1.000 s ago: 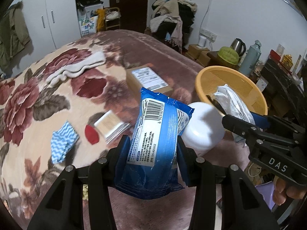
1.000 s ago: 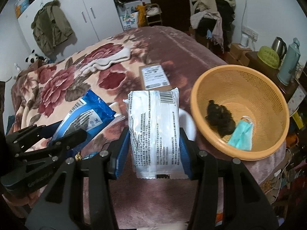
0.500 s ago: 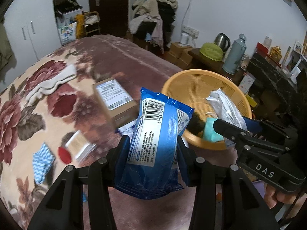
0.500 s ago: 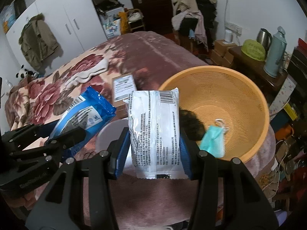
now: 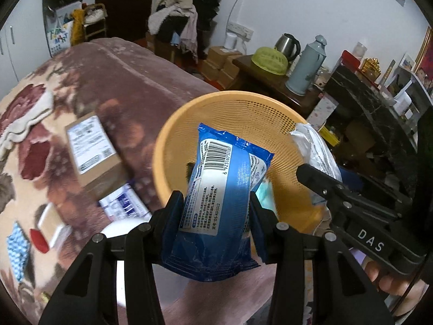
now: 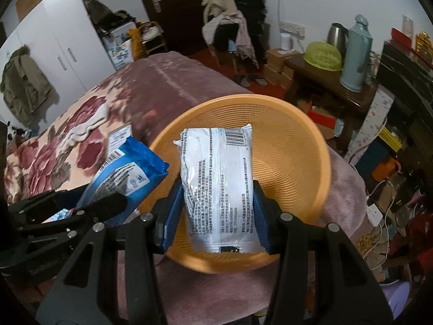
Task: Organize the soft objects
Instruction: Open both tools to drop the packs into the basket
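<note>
A bed [image 5: 140,81] covered by a floral blanket is filling most of both views. Near its edge, an orange mesh basket [image 6: 311,146] is being shown resting on the blanket, with a pale blue item [image 5: 263,193] lying inside it (too hidden to be identified).

A cardboard box [image 5: 92,151] with a white label is lying on the blanket just left of the basket in the left wrist view.

2 soft packs are being held over the basket. A blue pack [image 5: 216,205] with a barcode on its white label is being gripped upright by the left gripper [image 5: 215,216], its blue pads pressed against both sides of the pack. A white pack [image 6: 219,189] printed with dark text is being clamped the same way by the right gripper [image 6: 216,211], its upper end standing in front of the basket's interior. The 2 packs are being kept side by side, close but apart, the blue one nearer the basket's left rim.

A small blue-and-white patterned cloth [image 5: 17,246] is lying on the blanket at the far left.
</note>
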`<state>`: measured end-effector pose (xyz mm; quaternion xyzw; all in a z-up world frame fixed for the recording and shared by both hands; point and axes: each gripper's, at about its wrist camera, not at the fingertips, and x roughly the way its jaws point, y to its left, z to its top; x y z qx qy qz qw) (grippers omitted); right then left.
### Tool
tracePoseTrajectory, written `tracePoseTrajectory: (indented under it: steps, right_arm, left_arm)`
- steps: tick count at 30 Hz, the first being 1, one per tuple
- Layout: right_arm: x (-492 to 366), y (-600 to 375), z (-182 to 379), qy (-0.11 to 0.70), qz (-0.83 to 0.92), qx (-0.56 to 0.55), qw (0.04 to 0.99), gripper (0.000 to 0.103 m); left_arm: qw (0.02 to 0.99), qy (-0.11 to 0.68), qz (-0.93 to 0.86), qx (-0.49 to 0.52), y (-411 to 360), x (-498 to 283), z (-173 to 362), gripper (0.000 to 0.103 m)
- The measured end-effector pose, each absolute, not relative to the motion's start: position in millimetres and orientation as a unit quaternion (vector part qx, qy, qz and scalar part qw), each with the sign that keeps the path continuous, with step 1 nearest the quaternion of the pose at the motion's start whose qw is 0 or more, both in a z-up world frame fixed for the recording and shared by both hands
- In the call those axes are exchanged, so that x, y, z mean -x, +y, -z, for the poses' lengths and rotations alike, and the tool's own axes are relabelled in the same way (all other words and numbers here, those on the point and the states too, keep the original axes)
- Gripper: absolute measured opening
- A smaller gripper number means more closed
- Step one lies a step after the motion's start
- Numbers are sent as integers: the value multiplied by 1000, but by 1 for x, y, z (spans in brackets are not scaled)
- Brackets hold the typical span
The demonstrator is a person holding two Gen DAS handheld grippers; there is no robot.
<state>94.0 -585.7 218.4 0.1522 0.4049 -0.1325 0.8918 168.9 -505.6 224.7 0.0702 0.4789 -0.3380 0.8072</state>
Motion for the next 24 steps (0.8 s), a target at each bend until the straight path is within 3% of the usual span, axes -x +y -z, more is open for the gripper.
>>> tracePoseTrajectory:
  steps: [5,7,9,14,17,19,24]
  right_arm:
    - [-99,-603,-214,403,148,-165,888,49]
    - [-100,-608,-212,398,150,-173,888,51]
    - [-103,-611,-209,404,154,-177,884,53]
    - [-106,-611,-202,419,163,-177,875,65]
    - [-103,-610,-202,418,173,-183,873,83]
    - [-100,-609,-203,417,179,-186,872,101]
    - [-95,-599,-209,413,173,-183,875,103]
  left_arm:
    - [803,483,344,-67,-528,-180,-213,49]
    - [803,481,346,-66,-534,-184,-210,56]
    - [802,483,345,-69,-534,-187,-208,74]
    - [809,473,339,-77,-525,-184,-211,93]
    - [816,469,331,-72,-513,-184,-213,103]
    - [824,462,322,-70,-502,-182,-218,102]
    - [834,453,307,-63,-477,-179,-227,102]
